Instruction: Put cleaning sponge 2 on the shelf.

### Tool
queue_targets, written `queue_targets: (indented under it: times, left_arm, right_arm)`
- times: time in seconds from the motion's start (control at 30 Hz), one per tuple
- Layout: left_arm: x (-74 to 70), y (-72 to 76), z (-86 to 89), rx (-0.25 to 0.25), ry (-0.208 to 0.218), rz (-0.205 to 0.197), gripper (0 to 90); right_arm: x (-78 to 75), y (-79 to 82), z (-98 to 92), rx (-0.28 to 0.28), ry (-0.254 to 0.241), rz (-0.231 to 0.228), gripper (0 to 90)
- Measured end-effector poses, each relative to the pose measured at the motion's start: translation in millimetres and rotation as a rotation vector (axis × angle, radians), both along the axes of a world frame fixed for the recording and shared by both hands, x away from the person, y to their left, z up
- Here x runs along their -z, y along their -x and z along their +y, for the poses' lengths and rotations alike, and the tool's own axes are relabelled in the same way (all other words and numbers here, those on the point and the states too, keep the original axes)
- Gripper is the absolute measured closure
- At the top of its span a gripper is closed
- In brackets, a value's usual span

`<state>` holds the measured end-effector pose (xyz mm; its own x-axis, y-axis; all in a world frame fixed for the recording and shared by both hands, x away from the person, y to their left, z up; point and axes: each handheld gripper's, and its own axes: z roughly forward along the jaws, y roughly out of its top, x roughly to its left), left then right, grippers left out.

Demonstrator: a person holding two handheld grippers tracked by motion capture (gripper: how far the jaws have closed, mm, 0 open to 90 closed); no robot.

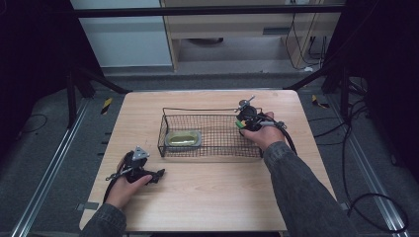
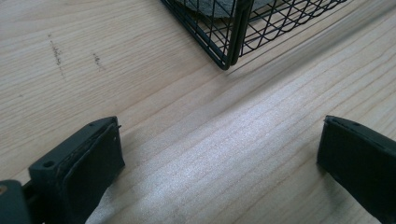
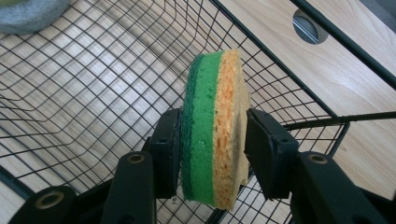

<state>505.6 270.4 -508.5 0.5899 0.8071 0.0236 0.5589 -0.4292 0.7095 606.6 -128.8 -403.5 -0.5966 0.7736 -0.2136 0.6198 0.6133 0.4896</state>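
Observation:
A green and yellow sponge (image 3: 212,126) stands on edge between the jaws of my right gripper (image 3: 212,154), which is shut on it above the right end of a black wire basket (image 3: 93,107). From above, that right gripper (image 1: 245,121) sits at the basket's (image 1: 212,109) right end, with a speck of green sponge (image 1: 239,124) showing. A grey oval dish (image 1: 183,138) with a greenish inside lies in the basket's left part. My left gripper (image 1: 158,174) rests on the table before the basket's front left corner (image 2: 227,56); its jaws stand wide open with bare wood between them.
The light wooden table (image 1: 207,197) has free room in front of the basket and to its left. A round cable hole (image 3: 308,25) sits in the tabletop beyond the basket. Black frame legs and cables (image 1: 365,148) surround the table.

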Motion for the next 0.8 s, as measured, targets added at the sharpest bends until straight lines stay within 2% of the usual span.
queue_targets:
  times: [0.33,0.47,0.53,0.8]
  left_arm:
    - [0.0,0.0,0.0,0.0,0.0,0.0,0.0]
    - [0.0,-0.1,0.0,0.001,0.0,0.0,0.0]
    - [0.0,-0.1,0.0,0.0,0.0,0.0,0.0]
    - [0.0,-0.1,0.0,0.001,0.0,0.0,0.0]
  right_arm:
    - [2.7,6.5,1.8,-0.009,-0.032,0.02,52.6]
    - [3.3,7.9,1.0,-0.011,-0.06,0.036,49.2]
    - [3.6,8.5,0.8,-0.015,-0.057,0.038,48.4]
    - [-4.1,16.2,0.0,-0.022,-0.077,0.039,46.3]
